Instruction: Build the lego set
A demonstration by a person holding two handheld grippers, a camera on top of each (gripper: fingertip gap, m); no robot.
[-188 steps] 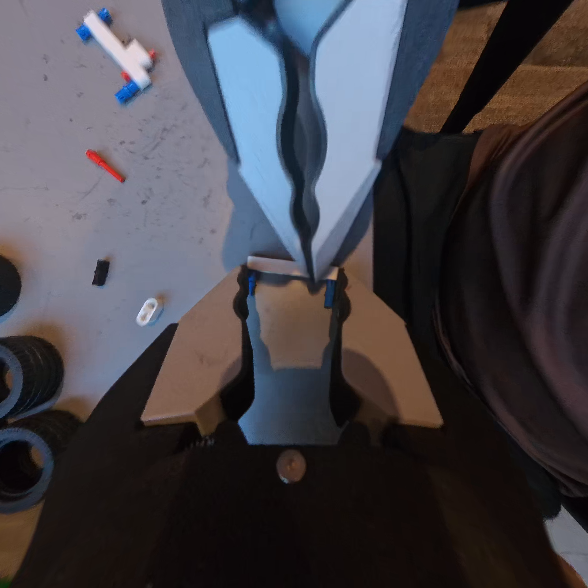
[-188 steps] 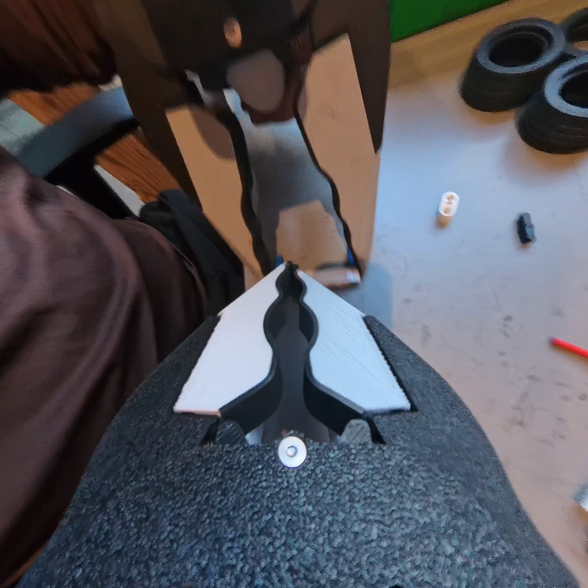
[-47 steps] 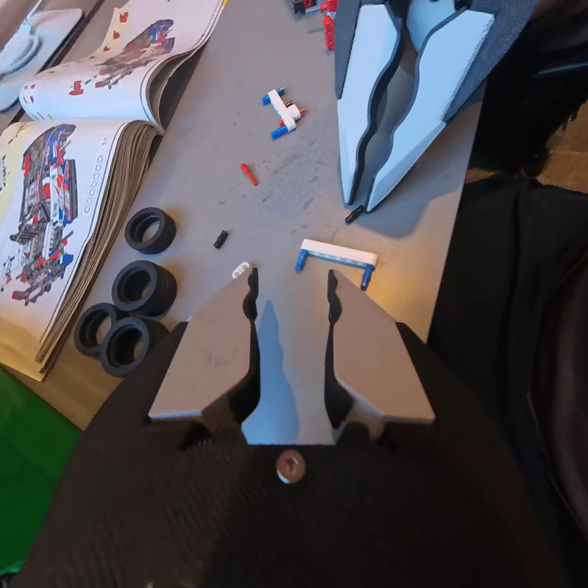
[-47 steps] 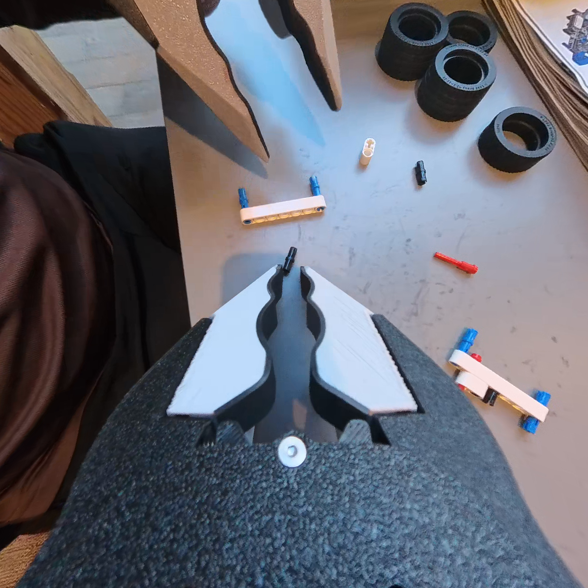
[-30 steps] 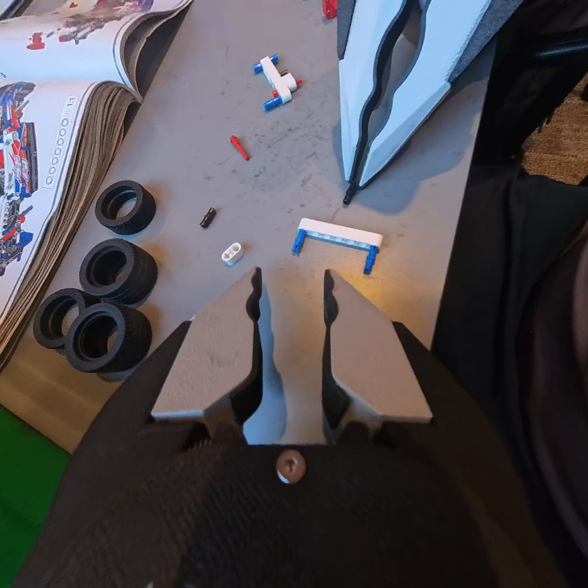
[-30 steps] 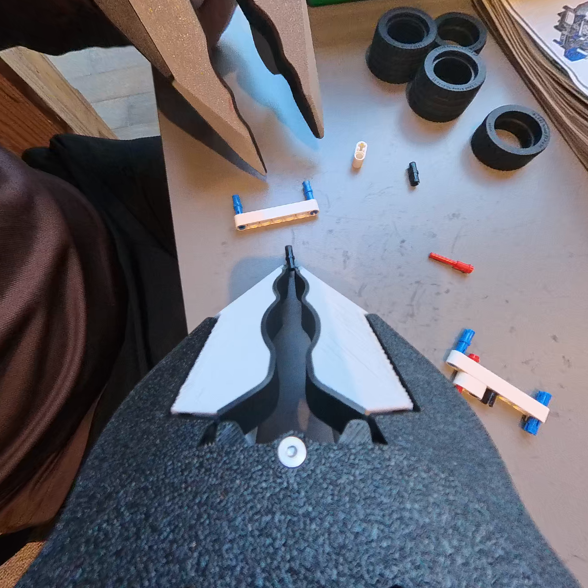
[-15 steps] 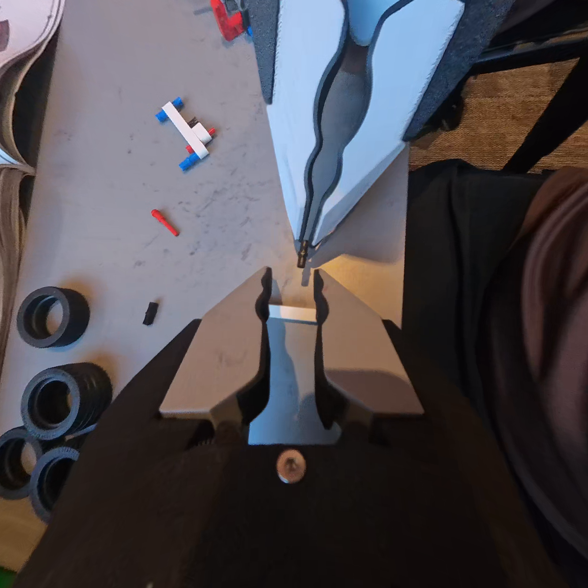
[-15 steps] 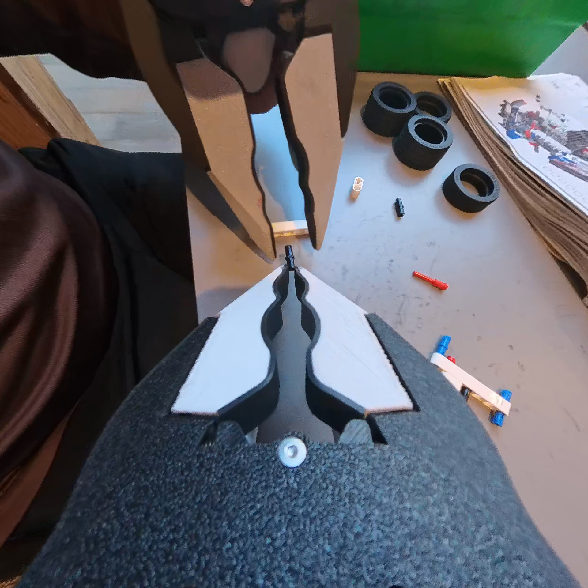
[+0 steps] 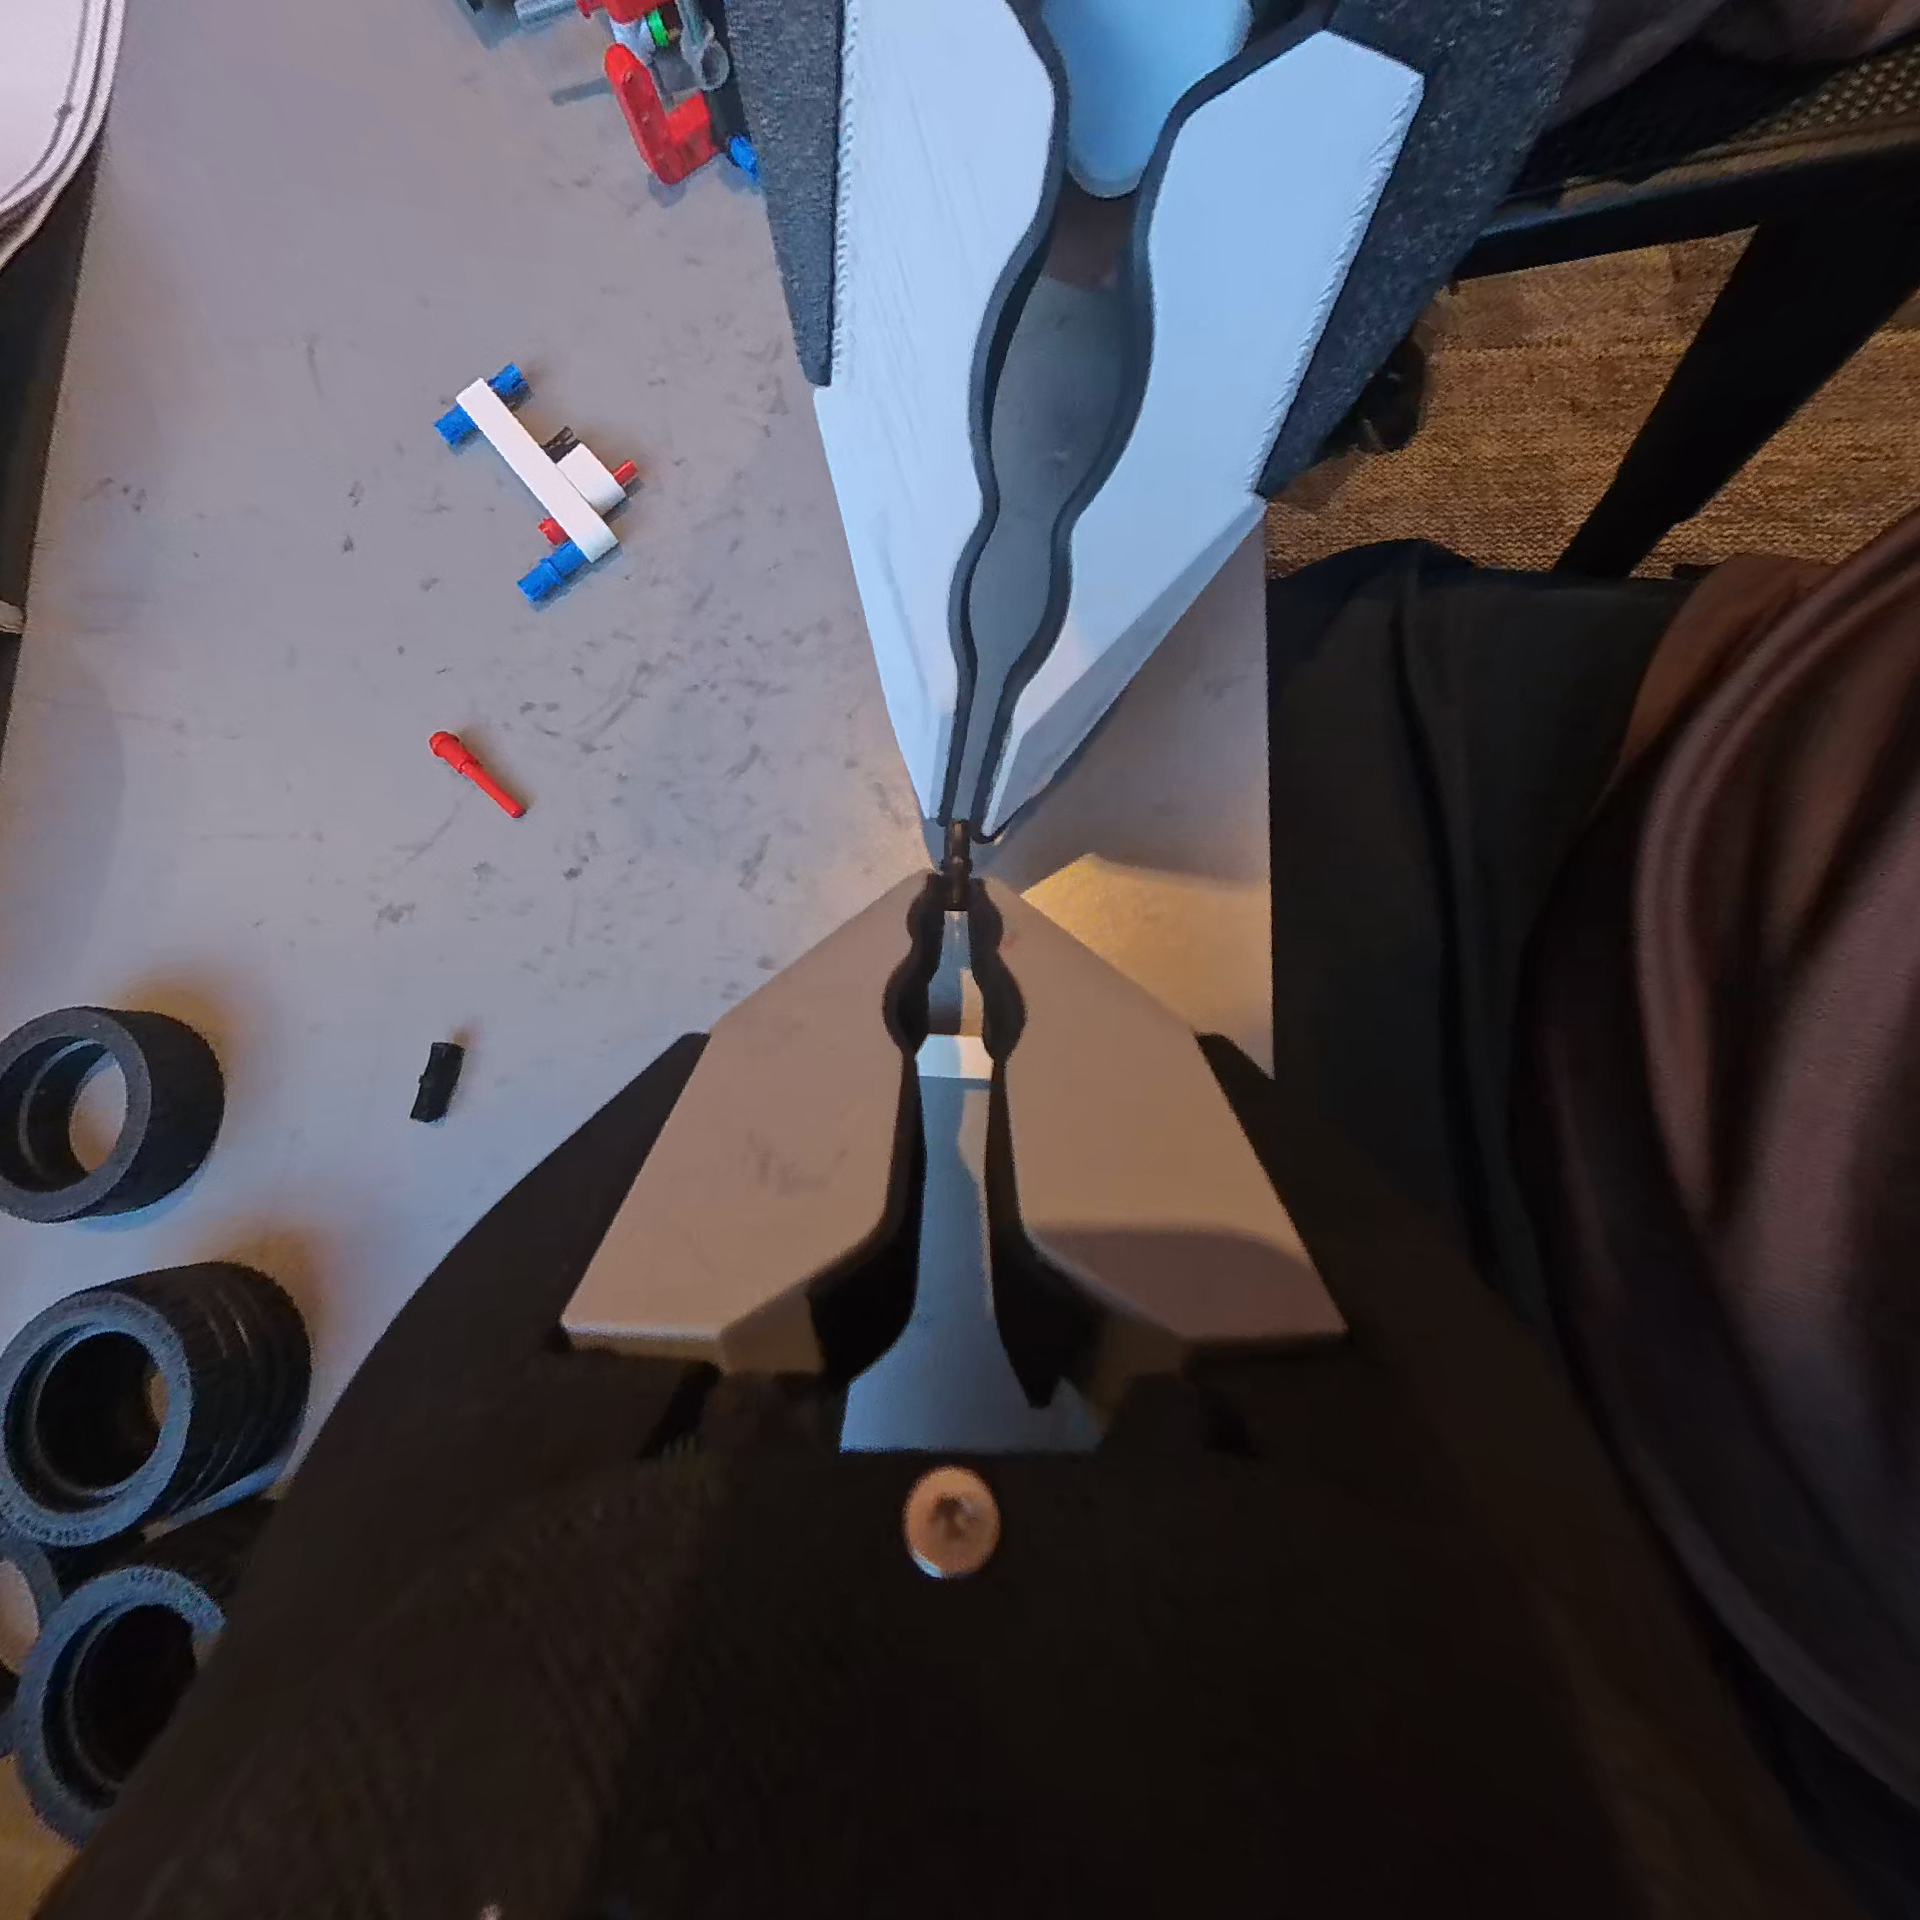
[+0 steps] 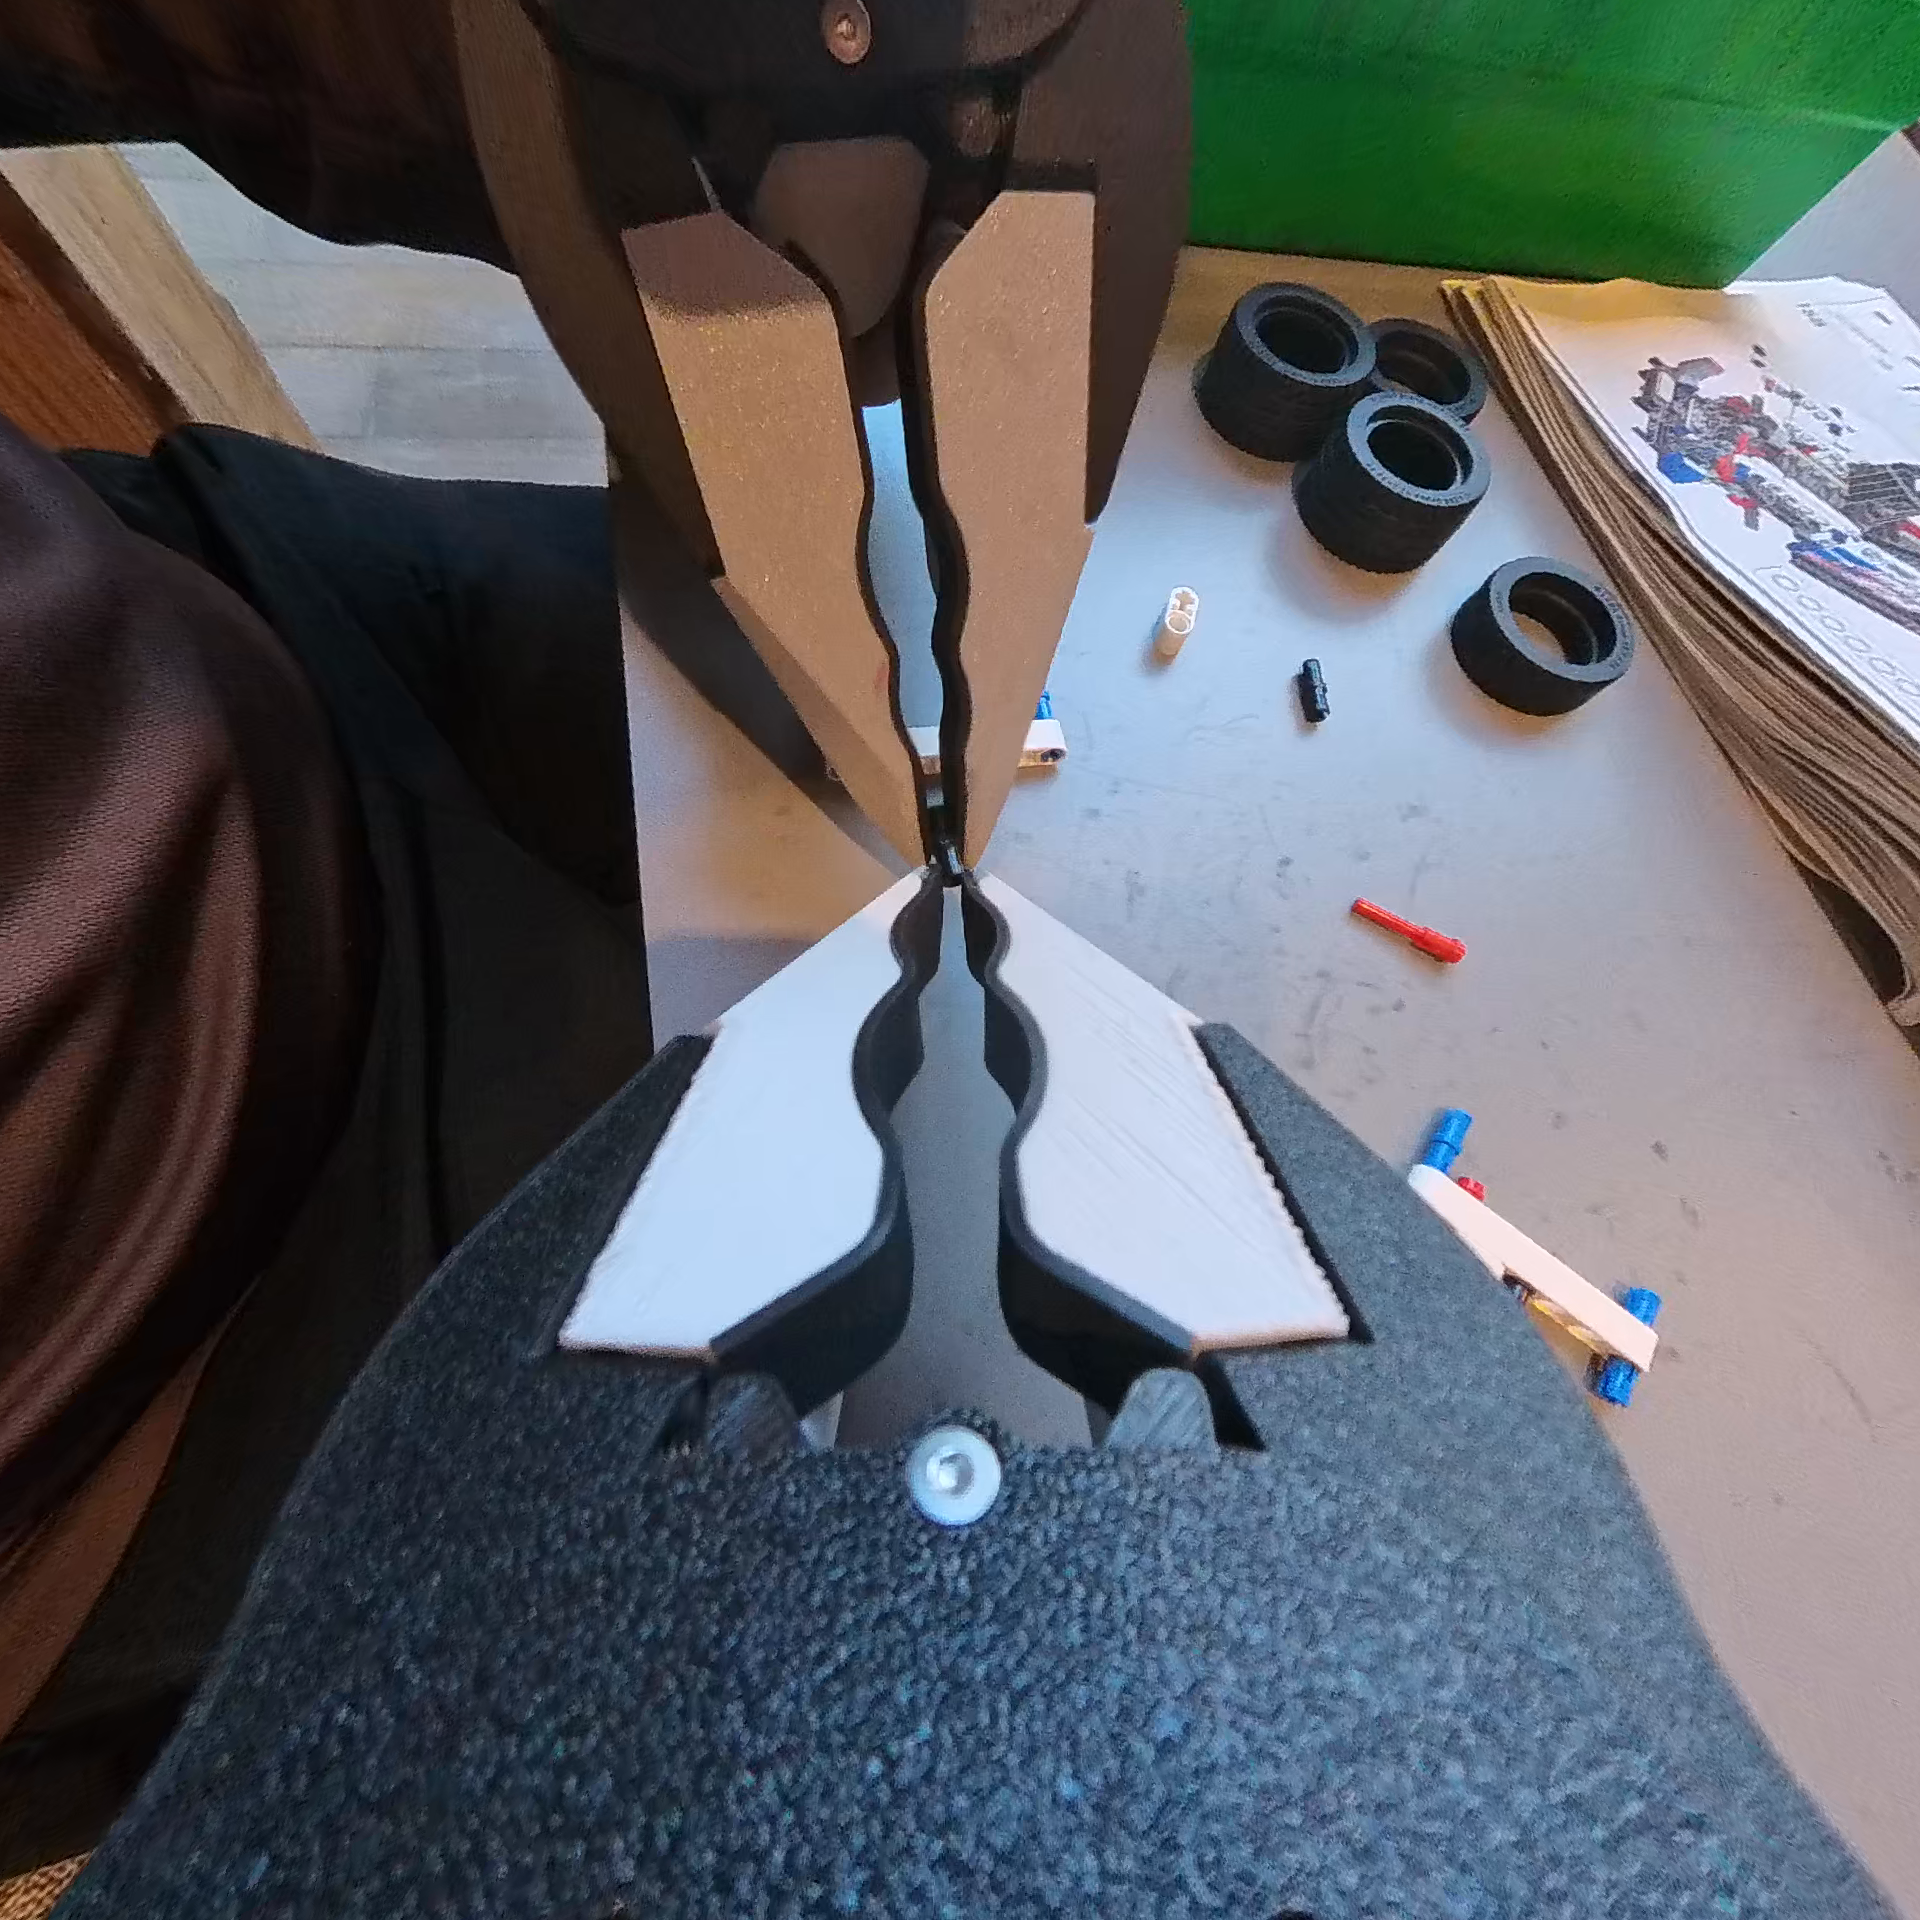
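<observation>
The gray desk (image 10: pixel 1299 831) holds all the loose parts. A thick open booklet (image 10: pixel 1766 540) lies at one edge, and four black tires (image 10: pixel 1392 483) sit near it.

The left claw (image 9: pixel 954 914) and the right claw (image 10: pixel 948 883) meet tip to tip above the near edge of the desk. Both are pinched almost shut on one little black pin (image 9: pixel 954 854). The right claw grips one end of the pin and the left claw grips the other end. It looks like the pin is going from one claw to the other, but I cannot tell which way.

Under the left claw lies the white beam (image 10: pixel 1042 740) with blue pins. It rests on the desk and is mostly hidden.

A white piece with blue and red pins (image 9: pixel 540 478) lies further off. A red pin (image 9: pixel 476 774), a second black pin (image 10: pixel 1313 689) and a small white tube (image 10: pixel 1176 621) lie alone, well apart.

To do this step well, I think one claw should let go only when the other has a firm grip. The pin is tiny and round, so it could twist or drop. Keep both claws in one straight line and move slowly.
</observation>
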